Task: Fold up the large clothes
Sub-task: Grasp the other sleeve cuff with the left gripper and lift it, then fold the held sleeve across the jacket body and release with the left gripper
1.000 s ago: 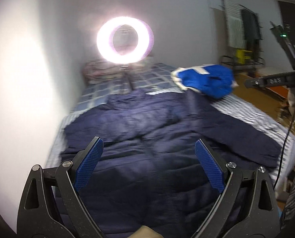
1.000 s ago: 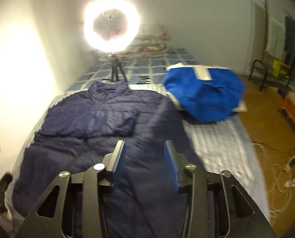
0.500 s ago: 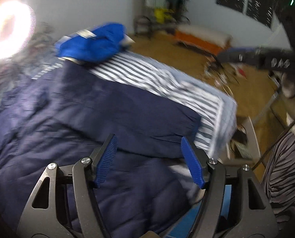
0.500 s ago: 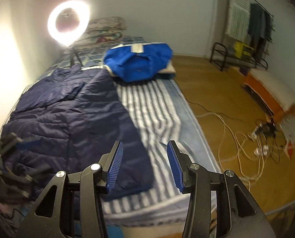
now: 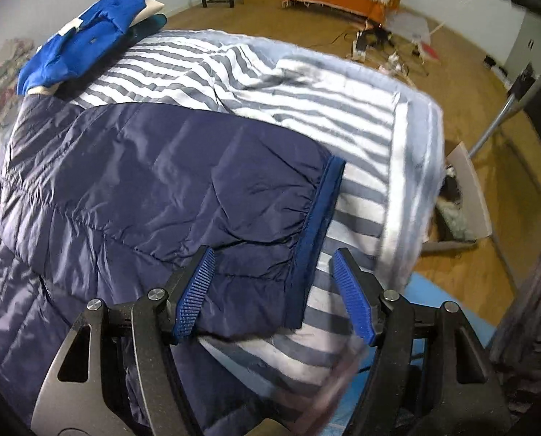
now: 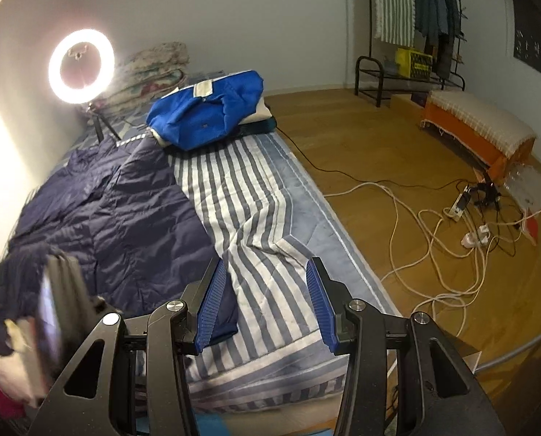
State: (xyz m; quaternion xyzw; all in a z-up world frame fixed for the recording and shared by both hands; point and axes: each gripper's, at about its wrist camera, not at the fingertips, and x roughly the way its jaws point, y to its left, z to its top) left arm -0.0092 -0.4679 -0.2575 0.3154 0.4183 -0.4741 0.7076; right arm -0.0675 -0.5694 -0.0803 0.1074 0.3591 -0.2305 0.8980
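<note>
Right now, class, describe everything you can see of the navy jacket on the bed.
The navy jacket is a quilted puffer of shiny, crinkled fabric, lying spread flat on the striped bed cover. One sleeve stretches toward the bed's foot and ends in a gathered cuff edged with brighter blue trim. The open left gripper hovers at that cuff, one finger over the sleeve. In the right wrist view its collar lies toward the ring light, beside the blue garment.

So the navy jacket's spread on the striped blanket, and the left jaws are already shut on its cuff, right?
Not quite. The left wrist view shows the left gripper open, jaws apart around the cuff. The navy jacket is indeed spread on the striped blanket.
</note>
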